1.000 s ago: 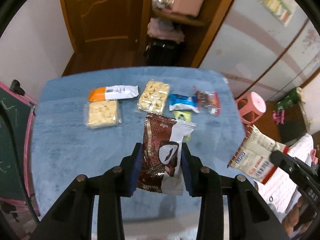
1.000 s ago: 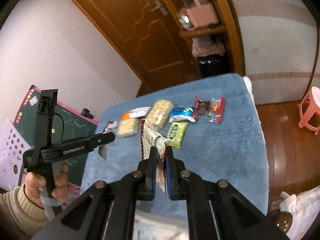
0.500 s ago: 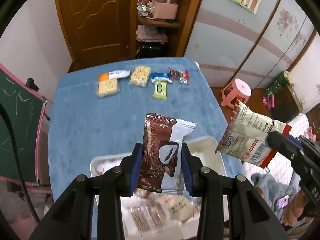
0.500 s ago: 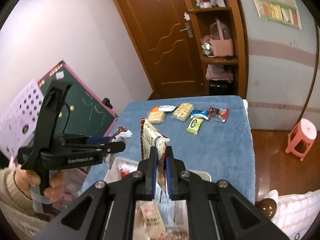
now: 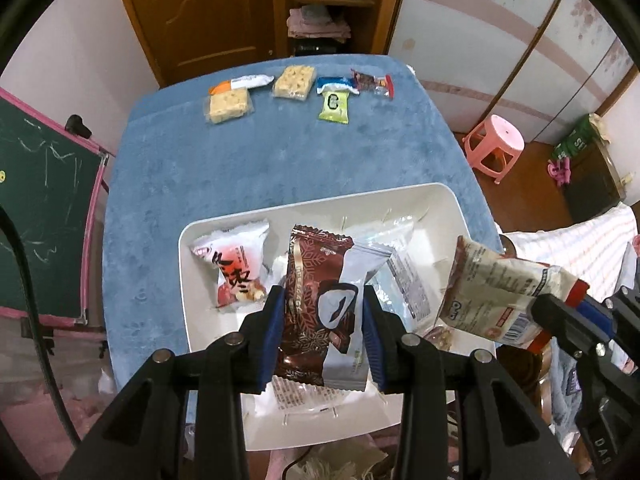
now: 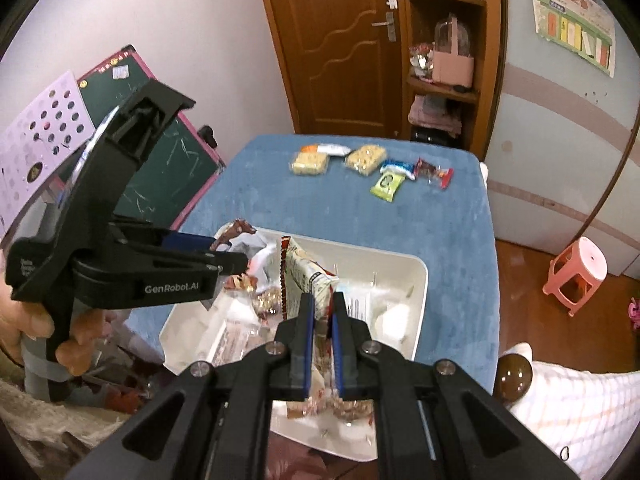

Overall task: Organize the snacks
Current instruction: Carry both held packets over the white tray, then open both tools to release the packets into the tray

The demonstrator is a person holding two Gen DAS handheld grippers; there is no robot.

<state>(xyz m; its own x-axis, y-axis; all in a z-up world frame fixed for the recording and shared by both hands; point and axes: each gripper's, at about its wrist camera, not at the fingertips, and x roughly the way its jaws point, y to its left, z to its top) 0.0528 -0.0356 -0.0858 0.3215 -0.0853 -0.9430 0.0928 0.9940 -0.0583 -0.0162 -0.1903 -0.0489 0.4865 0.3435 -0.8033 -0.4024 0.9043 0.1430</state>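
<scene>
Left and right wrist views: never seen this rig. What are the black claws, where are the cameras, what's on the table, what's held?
There is no robot. A person holds a black two-finger clamp in each hand, and each clamp carries a fisheye camera looking along its fingers.

In the left wrist view, the left gripper is shut on a brown and white snack packet. The right gripper shows at the right edge with its load.

In the right wrist view, the right gripper is shut on a cream snack packet. The hand at the left edge holds the other clamp.

Both hang over a white tray that already holds several packets, one of them a red and white packet. The tray sits on a blue cloth-covered table. Six more snacks lie at the far edge, among them a green packet.
</scene>
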